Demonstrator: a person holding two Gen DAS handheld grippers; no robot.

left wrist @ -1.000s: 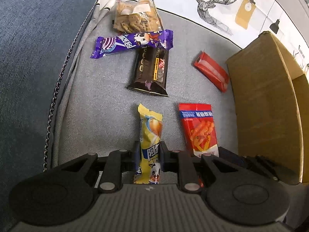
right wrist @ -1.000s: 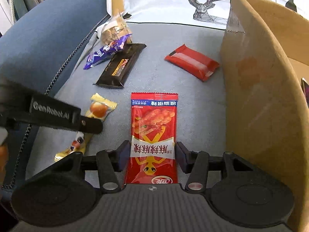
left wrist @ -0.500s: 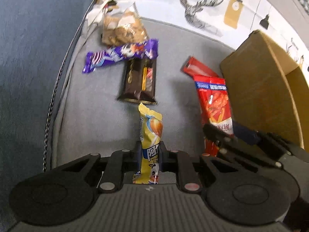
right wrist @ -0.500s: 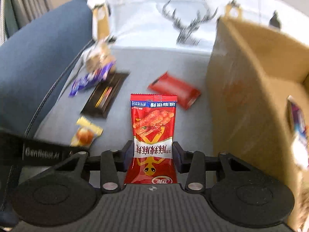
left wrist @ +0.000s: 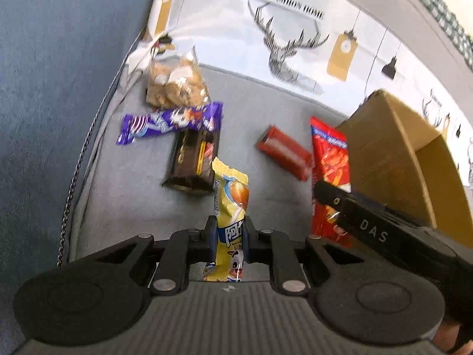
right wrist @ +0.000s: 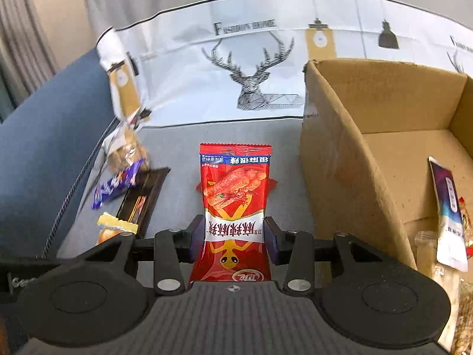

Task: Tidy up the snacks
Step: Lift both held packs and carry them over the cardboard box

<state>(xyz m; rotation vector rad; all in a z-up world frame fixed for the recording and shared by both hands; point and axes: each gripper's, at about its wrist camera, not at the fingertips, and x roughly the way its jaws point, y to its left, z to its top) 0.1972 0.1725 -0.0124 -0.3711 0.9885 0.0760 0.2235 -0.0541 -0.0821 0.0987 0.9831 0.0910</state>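
snacks on grey sofa seat cushion (left wrist: 133, 207), cardboard box (right wrist: 340, 177) standing at its right side. left gripper (left wrist: 228, 238) clamped on yellow snack stick (left wrist: 230, 195), pads pressing both sides of the wrapper, pack raised off the cushion. right gripper (right wrist: 235, 238) clamped on red spicy-strip pack (right wrist: 235, 195); its jaws have just been closing on it, and the pack stands upright between them, just left of the box wall. lying on the cushion: clear bag of biscuits (left wrist: 174, 82), purple wrapper bar (left wrist: 171, 121) touching it, dark chocolate pack (left wrist: 195, 159) partly under the purple bar, small red pack (left wrist: 283, 151) apart from these. several packets (right wrist: 449, 216) already lie inside the box. deer-print cloth (right wrist: 254, 68) covers the backrest.
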